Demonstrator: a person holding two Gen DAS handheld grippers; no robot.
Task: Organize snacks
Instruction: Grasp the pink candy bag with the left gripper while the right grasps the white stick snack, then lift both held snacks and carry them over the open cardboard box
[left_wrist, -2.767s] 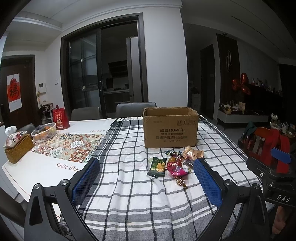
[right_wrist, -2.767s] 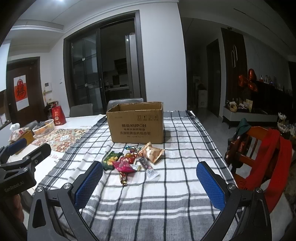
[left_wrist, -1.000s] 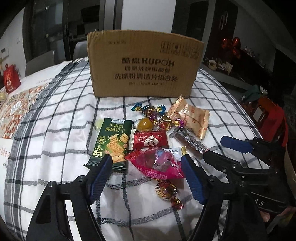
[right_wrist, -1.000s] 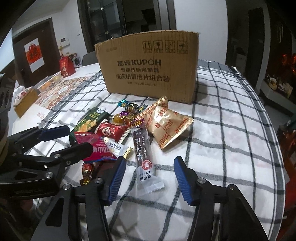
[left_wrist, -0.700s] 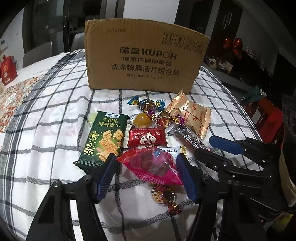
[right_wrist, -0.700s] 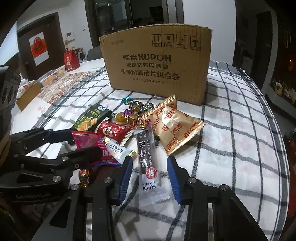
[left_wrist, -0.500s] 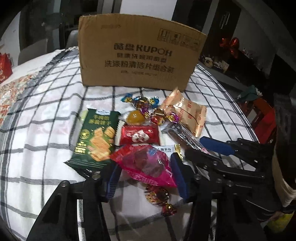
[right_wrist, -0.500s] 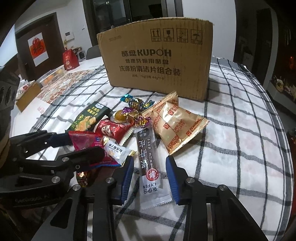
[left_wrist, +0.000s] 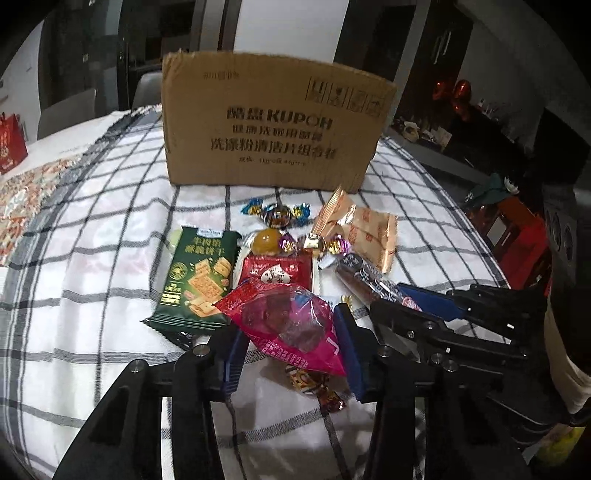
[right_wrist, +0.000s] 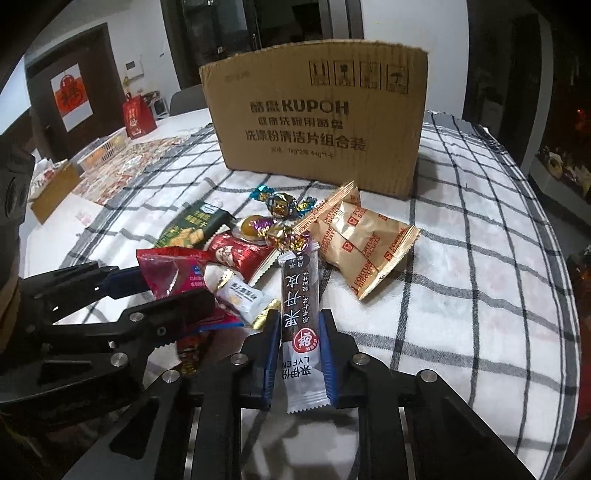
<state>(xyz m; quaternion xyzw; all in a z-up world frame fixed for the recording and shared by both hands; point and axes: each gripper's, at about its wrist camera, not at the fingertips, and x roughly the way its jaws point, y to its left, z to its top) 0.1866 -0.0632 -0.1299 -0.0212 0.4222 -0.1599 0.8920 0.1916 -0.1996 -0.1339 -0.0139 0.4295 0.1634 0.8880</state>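
A pile of snacks lies on the checked cloth in front of a cardboard box (left_wrist: 273, 122), also in the right wrist view (right_wrist: 321, 122). My left gripper (left_wrist: 291, 347) is shut on a pink transparent snack bag (left_wrist: 291, 325), lifted a little off the cloth; the bag also shows in the right wrist view (right_wrist: 166, 275). My right gripper (right_wrist: 299, 350) is shut on a long brown fruit-leather bar (right_wrist: 299, 302), which also shows in the left wrist view (left_wrist: 365, 277). A green cracker pack (left_wrist: 199, 277), a red packet (left_wrist: 277, 269), gold biscuit packs (right_wrist: 362, 240) and wrapped candies (left_wrist: 277, 214) lie around.
A wrapped candy (left_wrist: 314, 384) lies under the left gripper. A small white packet (right_wrist: 240, 295) lies between the grippers. A red gift bag (right_wrist: 138, 118), a plastic basket (right_wrist: 103, 151) and a tissue box (right_wrist: 51, 188) stand at the far left. A chair with red cloth (left_wrist: 517, 236) stands right of the table.
Both grippers came down to the pile and closed: the left on the pink bag, the right on the brown bar. The pink bag has lifted slightly.
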